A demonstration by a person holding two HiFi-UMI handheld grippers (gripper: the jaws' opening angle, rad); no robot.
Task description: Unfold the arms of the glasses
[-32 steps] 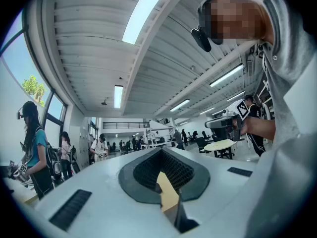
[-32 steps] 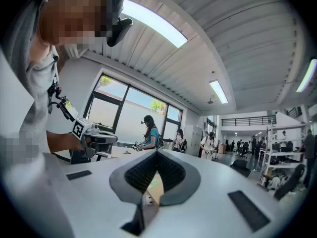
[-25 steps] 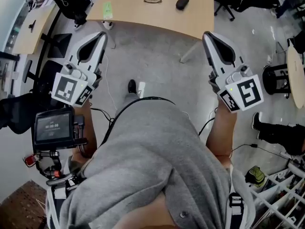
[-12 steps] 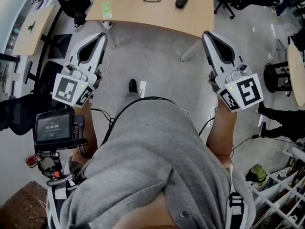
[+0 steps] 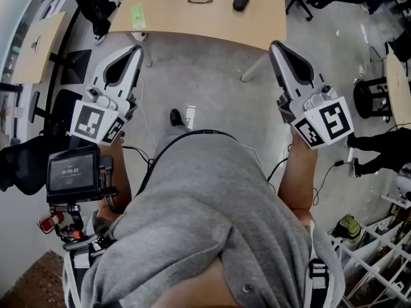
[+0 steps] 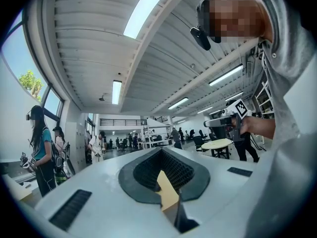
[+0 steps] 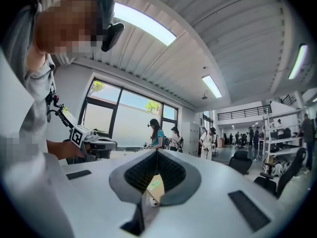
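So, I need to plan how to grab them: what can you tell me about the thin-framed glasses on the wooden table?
The thin dark-framed glasses lie on the light wooden table, two small lenses side by side. They are too small here to tell whether the arms are folded. A black oval object lies apart to their right. Only the table touches them; the left gripper and right gripper hang short of it, over the floor.

The head view looks steeply down toward the wooden table (image 5: 192, 19); each gripper view looks along its jaws across the hall (left shows the right gripper (image 6: 208, 123), right the left gripper (image 7: 113, 144)).
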